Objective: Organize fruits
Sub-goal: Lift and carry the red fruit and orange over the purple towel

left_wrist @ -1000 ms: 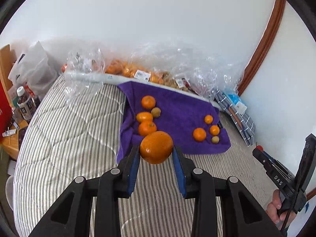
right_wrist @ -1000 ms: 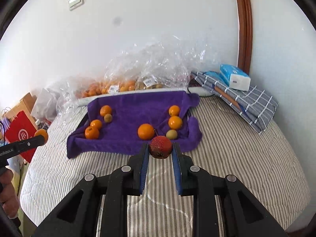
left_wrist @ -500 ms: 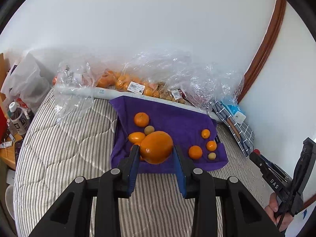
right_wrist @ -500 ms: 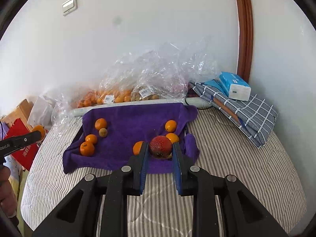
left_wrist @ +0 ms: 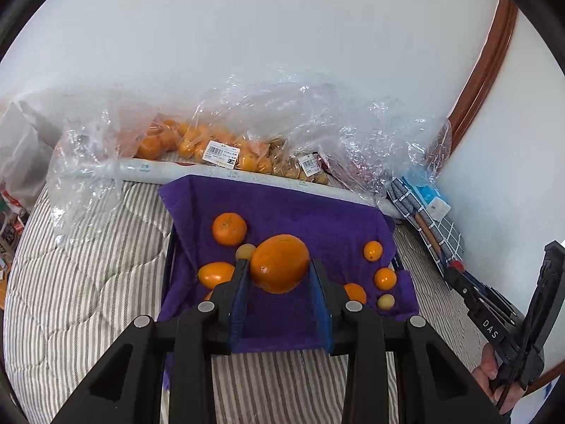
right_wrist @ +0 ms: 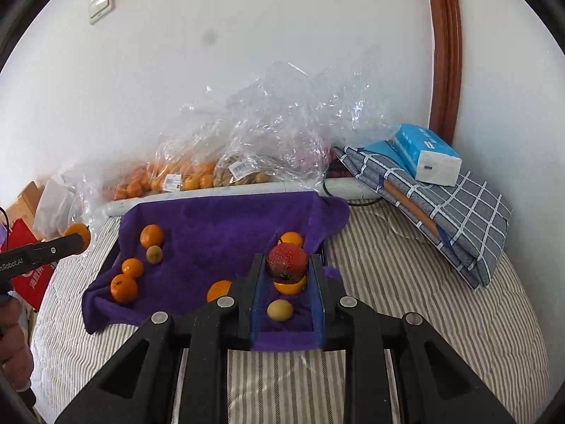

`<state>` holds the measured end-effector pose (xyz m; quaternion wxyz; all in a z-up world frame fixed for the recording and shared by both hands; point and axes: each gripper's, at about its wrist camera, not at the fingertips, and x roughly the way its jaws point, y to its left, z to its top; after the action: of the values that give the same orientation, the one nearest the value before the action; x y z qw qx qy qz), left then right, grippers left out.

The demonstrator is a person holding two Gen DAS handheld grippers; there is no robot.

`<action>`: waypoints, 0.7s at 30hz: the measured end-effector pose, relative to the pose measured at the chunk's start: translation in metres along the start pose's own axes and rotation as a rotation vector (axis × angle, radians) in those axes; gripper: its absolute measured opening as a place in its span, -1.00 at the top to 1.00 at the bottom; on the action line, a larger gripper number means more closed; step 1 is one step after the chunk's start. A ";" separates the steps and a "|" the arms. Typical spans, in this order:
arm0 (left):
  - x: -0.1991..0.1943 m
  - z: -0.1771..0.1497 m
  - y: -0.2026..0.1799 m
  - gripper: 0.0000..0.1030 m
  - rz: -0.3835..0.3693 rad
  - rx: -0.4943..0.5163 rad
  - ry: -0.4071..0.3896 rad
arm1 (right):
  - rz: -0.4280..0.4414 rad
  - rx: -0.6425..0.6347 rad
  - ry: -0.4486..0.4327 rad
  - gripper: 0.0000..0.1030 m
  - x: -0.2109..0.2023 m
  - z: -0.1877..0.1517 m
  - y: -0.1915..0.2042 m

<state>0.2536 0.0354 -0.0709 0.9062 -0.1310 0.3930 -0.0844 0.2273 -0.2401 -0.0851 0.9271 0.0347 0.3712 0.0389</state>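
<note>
My left gripper (left_wrist: 279, 270) is shut on a large orange (left_wrist: 279, 263) and holds it above the purple towel (left_wrist: 310, 226). My right gripper (right_wrist: 286, 270) is shut on a red fruit (right_wrist: 286, 262) over the towel's right part (right_wrist: 226, 233). Several oranges lie on the towel in two groups: a left group with an orange (left_wrist: 229, 229) and a small yellow-green fruit (left_wrist: 245, 251), and a right group with small oranges (left_wrist: 373, 251). A yellow fruit (right_wrist: 279, 310) lies between my right fingers, below the red fruit.
Clear plastic bags of oranges (left_wrist: 197, 145) lie along the wall behind the towel. A folded checked cloth (right_wrist: 452, 212) with a blue tissue pack (right_wrist: 423, 157) sits at the right. The striped bed cover (left_wrist: 88, 282) surrounds the towel. A red bag (right_wrist: 28, 275) stands at the left.
Both grippers have moved forward over the purple towel with their fruits still held. The towel and its fruits now look closer and lie under the fingertips.
</note>
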 end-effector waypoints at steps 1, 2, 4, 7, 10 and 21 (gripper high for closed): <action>0.004 0.002 0.000 0.38 0.002 -0.001 0.003 | -0.005 -0.004 -0.005 0.54 0.004 0.002 -0.002; 0.010 0.004 0.000 0.38 0.003 -0.004 0.009 | -0.007 -0.005 -0.006 0.54 0.006 0.003 -0.003; 0.018 0.006 0.001 0.38 0.005 -0.012 0.020 | -0.004 -0.002 -0.001 0.54 0.013 0.006 -0.006; 0.028 0.009 0.003 0.38 0.009 -0.005 0.021 | -0.001 -0.003 0.001 0.54 0.024 0.008 -0.009; 0.040 0.009 0.007 0.38 0.017 -0.006 0.034 | 0.002 0.001 0.012 0.54 0.038 0.008 -0.012; 0.086 0.001 -0.005 0.38 0.001 0.059 0.106 | 0.084 -0.027 0.075 0.54 0.088 -0.002 0.004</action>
<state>0.3125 0.0085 -0.1278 0.8876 -0.0991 0.4380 -0.1024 0.2891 -0.2273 -0.1471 0.9105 0.0362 0.4032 0.0842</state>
